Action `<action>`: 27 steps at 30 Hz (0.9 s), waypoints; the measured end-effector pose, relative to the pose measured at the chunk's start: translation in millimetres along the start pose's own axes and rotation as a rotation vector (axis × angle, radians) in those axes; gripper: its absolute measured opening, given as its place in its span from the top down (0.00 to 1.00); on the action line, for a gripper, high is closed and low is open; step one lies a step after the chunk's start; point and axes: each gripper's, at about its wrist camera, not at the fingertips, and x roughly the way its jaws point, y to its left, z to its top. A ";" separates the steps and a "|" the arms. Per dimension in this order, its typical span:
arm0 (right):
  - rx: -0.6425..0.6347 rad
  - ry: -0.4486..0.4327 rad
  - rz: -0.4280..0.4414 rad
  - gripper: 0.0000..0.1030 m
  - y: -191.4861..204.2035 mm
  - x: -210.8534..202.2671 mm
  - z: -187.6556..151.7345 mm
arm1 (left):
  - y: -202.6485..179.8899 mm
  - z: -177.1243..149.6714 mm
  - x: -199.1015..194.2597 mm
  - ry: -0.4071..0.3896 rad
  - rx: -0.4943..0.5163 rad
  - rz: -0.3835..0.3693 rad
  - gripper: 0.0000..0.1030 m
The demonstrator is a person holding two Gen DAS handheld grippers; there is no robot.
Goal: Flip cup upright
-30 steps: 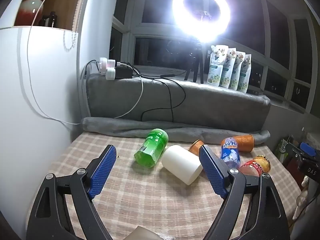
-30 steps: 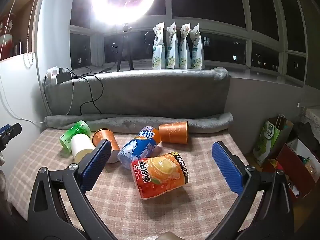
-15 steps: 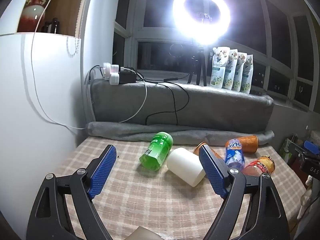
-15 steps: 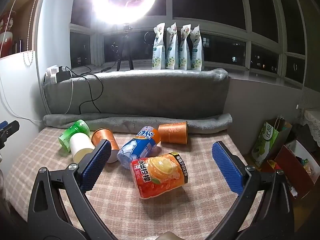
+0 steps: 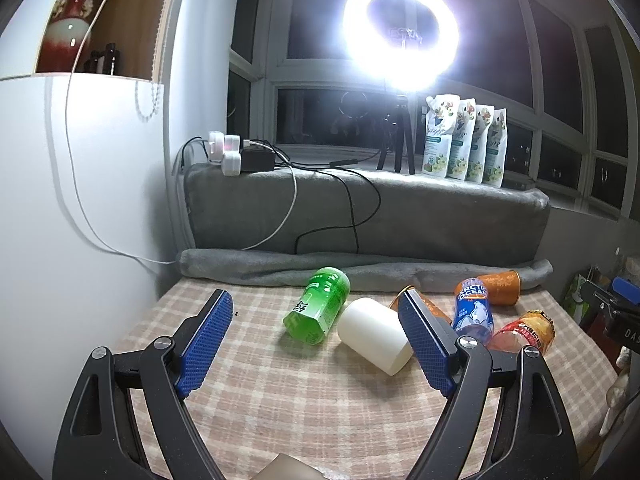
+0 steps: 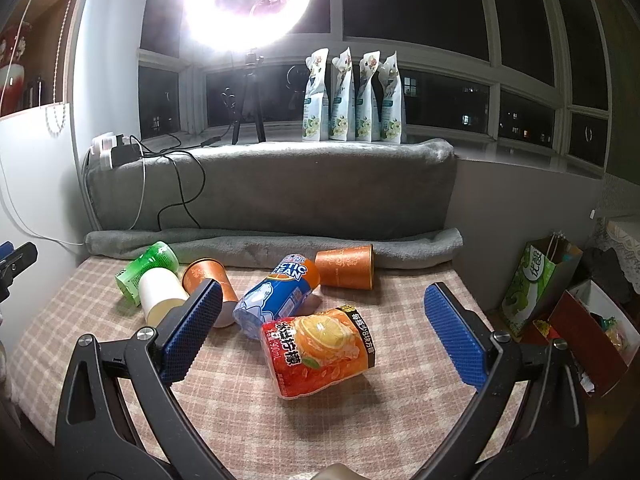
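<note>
Both grippers hang with their blue-padded jaws spread wide, holding nothing. The left gripper (image 5: 316, 336) has drawn back and risen a little since a second ago, so the table's things sit smaller and farther between its fingers; the right gripper (image 6: 324, 322) has hardly shifted. Just past the left gripper lies the white cup (image 5: 374, 335), on its side on the checked cloth (image 5: 304, 408), its bottom toward the camera, touching the green can (image 5: 319, 305) beside it. The gripper's right finger hides most of a copper cup (image 6: 208, 282) lying next to the white one. Further right lie a blue bottle (image 6: 276, 294), an orange-labelled bottle (image 6: 320, 350) with crinkled plastic, and a second copper cup (image 6: 346, 267) against the rolled grey blanket (image 6: 416, 246). All lie tipped over.
</note>
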 end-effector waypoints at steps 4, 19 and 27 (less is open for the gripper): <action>0.000 -0.001 -0.001 0.00 -0.3 -0.2 0.6 | 0.5 0.0 1.5 0.002 0.003 0.000 0.18; -0.006 0.005 0.001 0.00 2.4 1.7 -1.4 | -0.9 -4.2 1.8 0.008 0.009 -0.005 0.18; -0.008 0.008 0.003 0.00 2.9 2.7 -2.0 | -1.6 -5.5 1.3 0.011 0.003 -0.005 0.18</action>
